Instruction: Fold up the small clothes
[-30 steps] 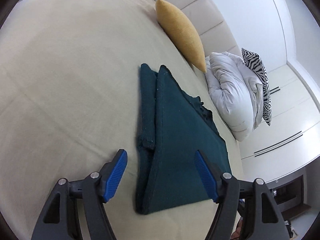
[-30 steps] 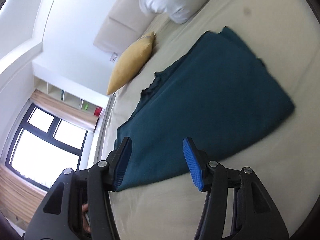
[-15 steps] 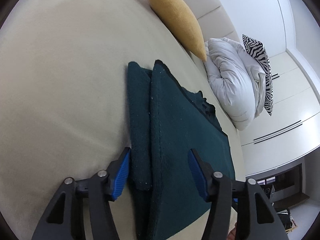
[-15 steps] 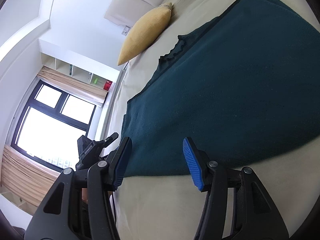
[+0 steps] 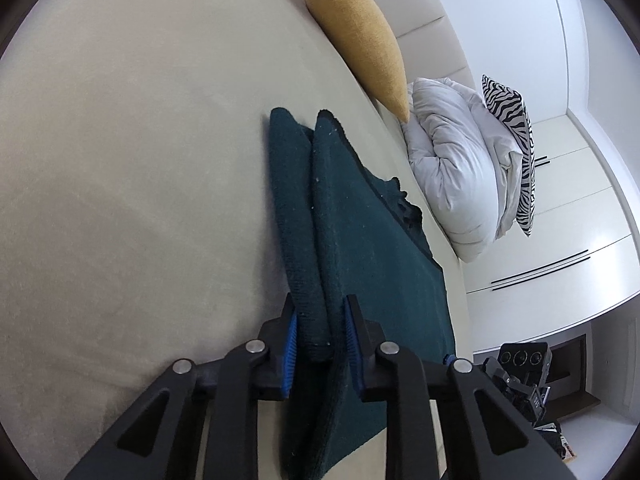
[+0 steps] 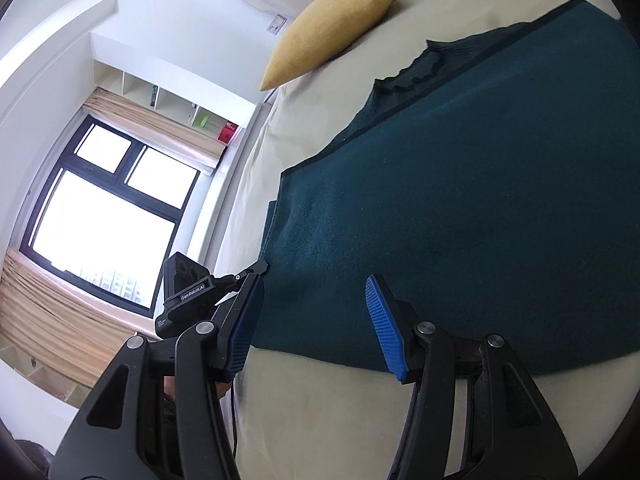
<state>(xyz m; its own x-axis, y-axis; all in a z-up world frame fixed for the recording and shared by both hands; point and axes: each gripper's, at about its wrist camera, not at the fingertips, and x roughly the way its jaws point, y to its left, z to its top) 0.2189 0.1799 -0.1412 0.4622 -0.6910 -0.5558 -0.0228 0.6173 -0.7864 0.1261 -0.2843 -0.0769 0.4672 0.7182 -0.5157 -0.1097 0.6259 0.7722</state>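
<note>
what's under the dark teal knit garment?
The dark teal knit garment lies on the beige bedsheet, which shows all around it. The left gripper pinches its folded edge. Whether anything lies beneath the cloth can't be seen.

Matte black plastic left gripper (image 5: 320, 334) and right gripper (image 6: 316, 320): triangular cut-outs, silver pivot screws, ribbed blue finger pads (image 6: 384, 328). White "GenRobot.AI" lettering on black camera housing (image 6: 186, 294).

Bare bed (image 5: 132, 168) lies wide open left of the green cloth (image 5: 360, 240). Yellow pillow (image 5: 356, 32) & white duvet (image 5: 456, 176) crowd the far headboard side. Bare strip w/ room in front of right tool (image 6: 316, 320).
</note>
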